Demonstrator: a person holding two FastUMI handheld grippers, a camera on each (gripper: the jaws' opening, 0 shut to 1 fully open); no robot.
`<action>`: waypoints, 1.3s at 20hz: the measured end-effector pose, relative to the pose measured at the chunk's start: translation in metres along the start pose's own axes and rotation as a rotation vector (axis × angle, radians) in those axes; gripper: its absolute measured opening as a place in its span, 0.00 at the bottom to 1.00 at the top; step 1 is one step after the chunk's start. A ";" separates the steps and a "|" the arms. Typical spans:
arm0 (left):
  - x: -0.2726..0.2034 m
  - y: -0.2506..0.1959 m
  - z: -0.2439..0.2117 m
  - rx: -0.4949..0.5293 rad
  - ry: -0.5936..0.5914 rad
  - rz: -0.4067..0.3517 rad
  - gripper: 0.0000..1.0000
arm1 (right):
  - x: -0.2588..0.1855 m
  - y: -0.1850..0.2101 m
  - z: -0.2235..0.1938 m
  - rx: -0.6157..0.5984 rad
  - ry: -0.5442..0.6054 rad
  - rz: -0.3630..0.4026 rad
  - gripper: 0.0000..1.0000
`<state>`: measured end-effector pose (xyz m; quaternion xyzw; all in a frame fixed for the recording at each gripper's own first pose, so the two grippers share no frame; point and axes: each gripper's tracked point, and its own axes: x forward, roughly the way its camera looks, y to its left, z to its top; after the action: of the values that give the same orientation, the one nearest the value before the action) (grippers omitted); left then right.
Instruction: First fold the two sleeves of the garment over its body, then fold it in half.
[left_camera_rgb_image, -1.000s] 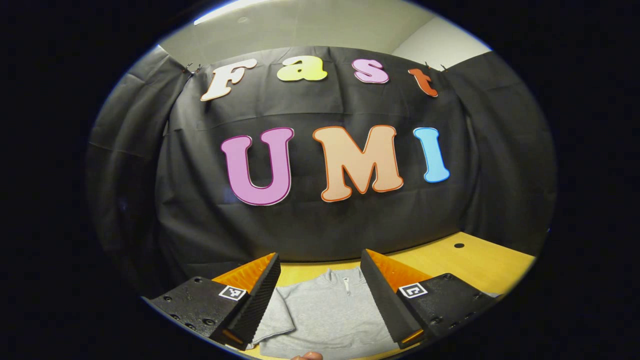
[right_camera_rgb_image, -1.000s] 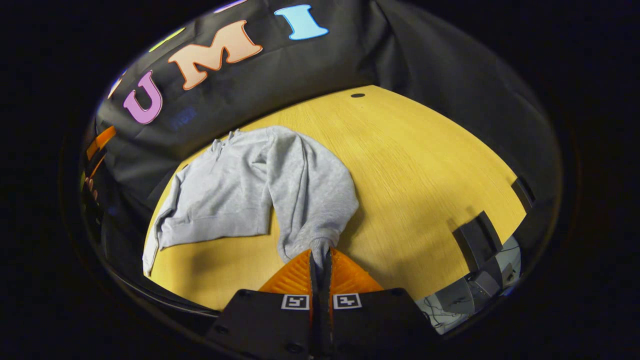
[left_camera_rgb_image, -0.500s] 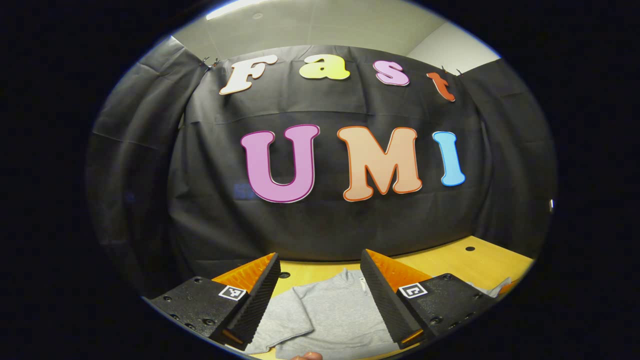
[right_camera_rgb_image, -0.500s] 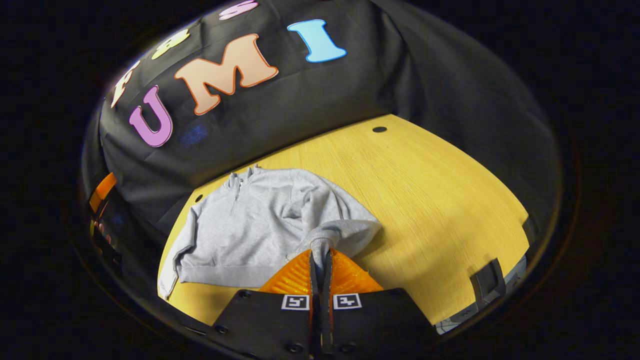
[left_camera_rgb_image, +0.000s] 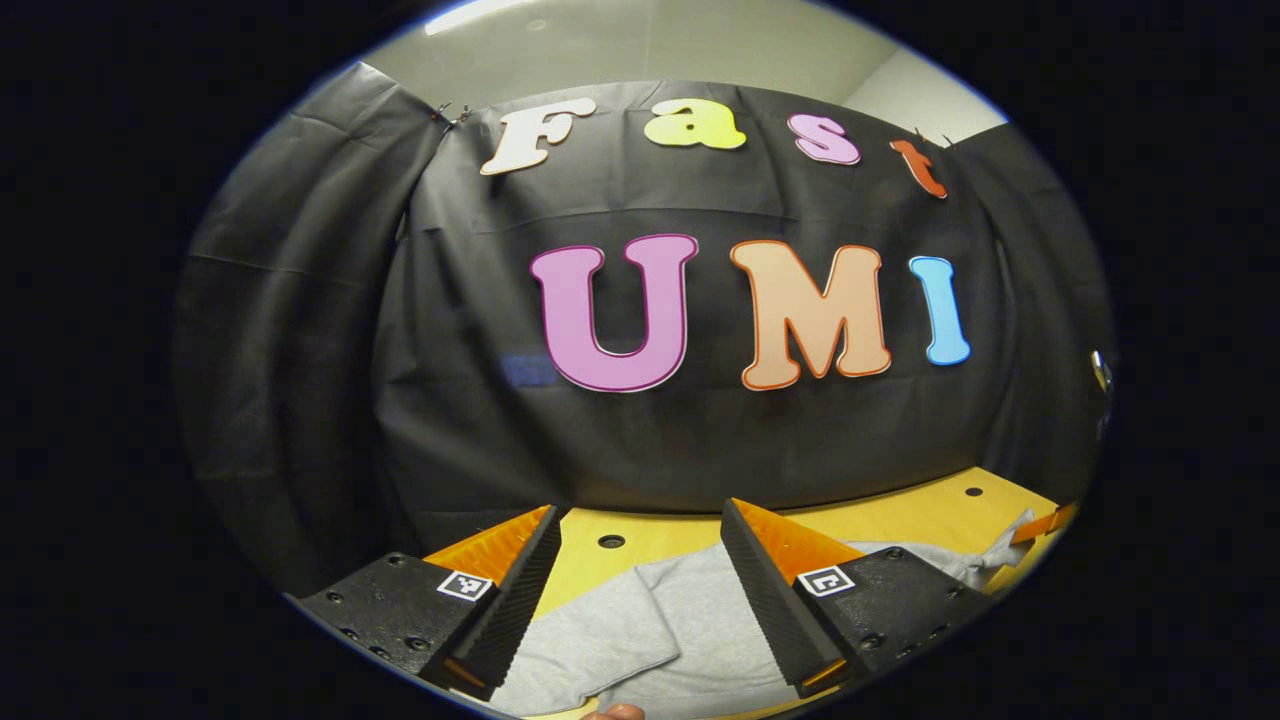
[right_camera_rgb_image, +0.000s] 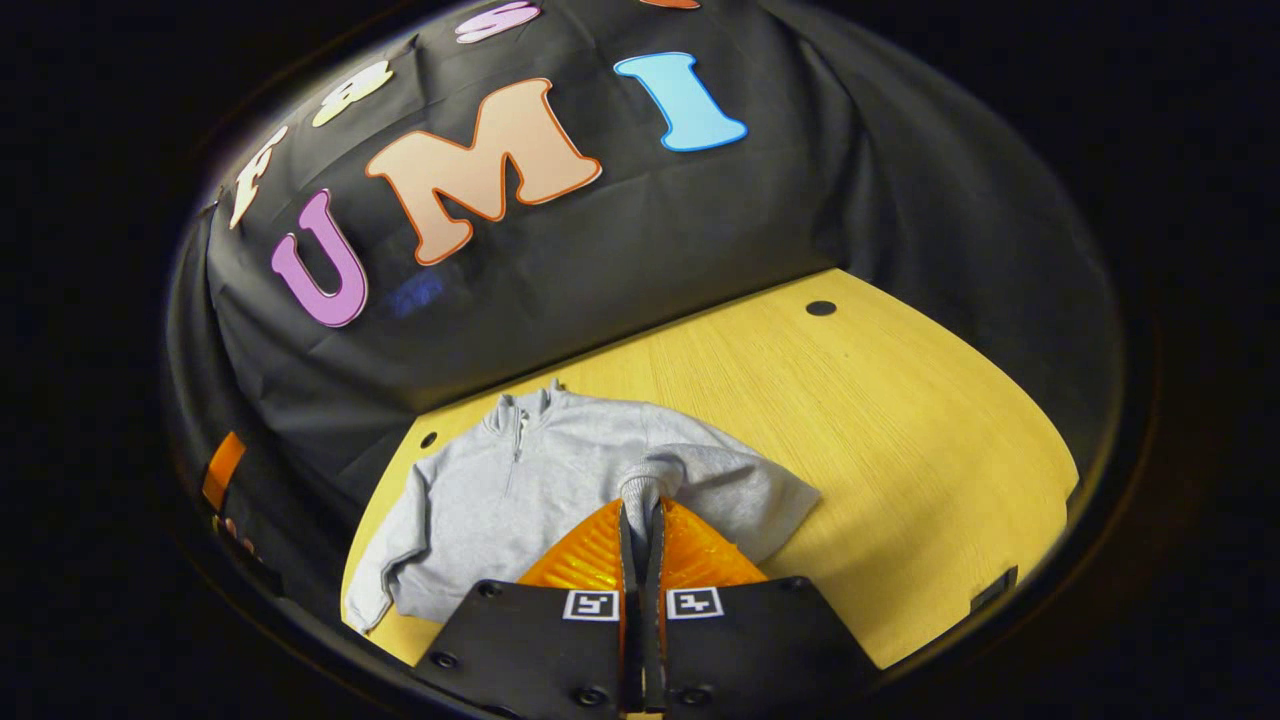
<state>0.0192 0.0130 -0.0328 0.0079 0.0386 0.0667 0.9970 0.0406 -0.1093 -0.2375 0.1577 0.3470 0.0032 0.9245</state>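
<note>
A grey zip-neck sweatshirt (right_camera_rgb_image: 480, 500) lies flat on the yellow wooden table (right_camera_rgb_image: 900, 450), collar toward the black cloth wall. My right gripper (right_camera_rgb_image: 640, 510) is shut on the cuff of one sleeve (right_camera_rgb_image: 645, 478). That sleeve is lifted and doubled back over the shoulder, above the body. In the left gripper view, my left gripper (left_camera_rgb_image: 640, 515) is open and holds nothing, hovering over the near part of the sweatshirt (left_camera_rgb_image: 670, 625). The other sleeve (right_camera_rgb_image: 385, 580) lies along the body's left side.
The table has small round holes near its back edge (right_camera_rgb_image: 821, 308) (left_camera_rgb_image: 611, 541). The black cloth wall rises right behind the table. Bare tabletop extends to the right of the garment in the right gripper view. A fingertip (left_camera_rgb_image: 615, 712) shows at the bottom of the left gripper view.
My right gripper has carried the sleeve cuff from the table's front edge inward, over the garment's body. My left gripper has stayed open and shifted left.
</note>
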 end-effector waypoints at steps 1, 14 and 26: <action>0.000 0.006 -0.003 -0.001 0.005 0.011 0.94 | 0.006 0.007 0.005 -0.005 -0.007 0.009 0.03; 0.000 0.070 -0.006 0.012 0.008 0.102 0.94 | 0.071 0.124 0.052 -0.069 -0.050 0.152 0.03; -0.014 0.140 -0.014 0.019 0.028 0.220 0.98 | 0.121 0.236 0.016 -0.132 0.035 0.291 0.03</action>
<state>-0.0147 0.1497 -0.0432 0.0205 0.0518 0.1754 0.9829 0.1670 0.1245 -0.2346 0.1452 0.3357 0.1626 0.9164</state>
